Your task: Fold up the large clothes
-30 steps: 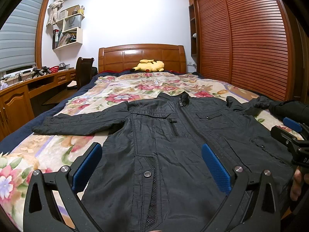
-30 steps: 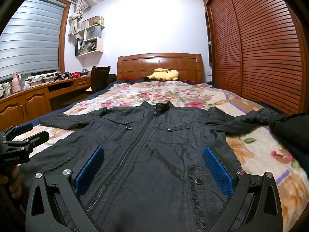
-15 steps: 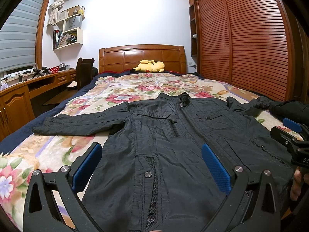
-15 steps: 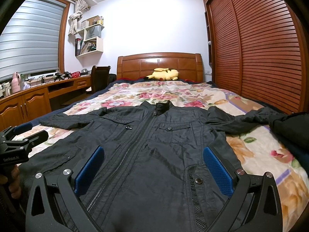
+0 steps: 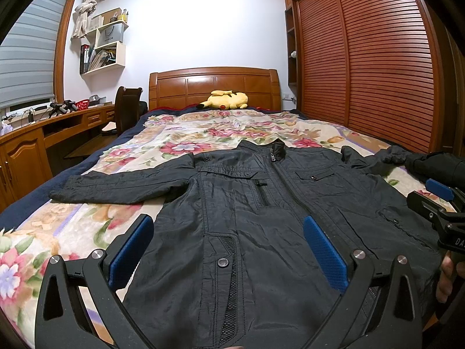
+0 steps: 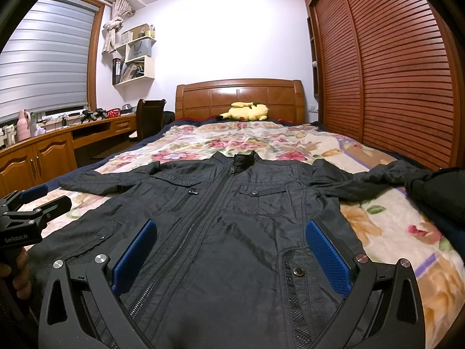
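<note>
Both grippers, left [image 5: 228, 250] and right [image 6: 231, 254], fingers wide, hover over flat jacket [image 5: 261, 218].

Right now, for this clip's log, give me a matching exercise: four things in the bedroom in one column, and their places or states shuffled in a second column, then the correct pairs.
Things:
1. black jacket
2. yellow plush toy
3. left hand-held gripper
4. dark chair

Places or states:
A. lying against the wooden headboard
B. pulled up at the wooden desk on the left
C. spread flat, zipped up, sleeves out to both sides on the floral bedspread
D. open, blue pads wide apart above the jacket's hem

Pairs: 1-C, 2-A, 3-D, 4-B
</note>
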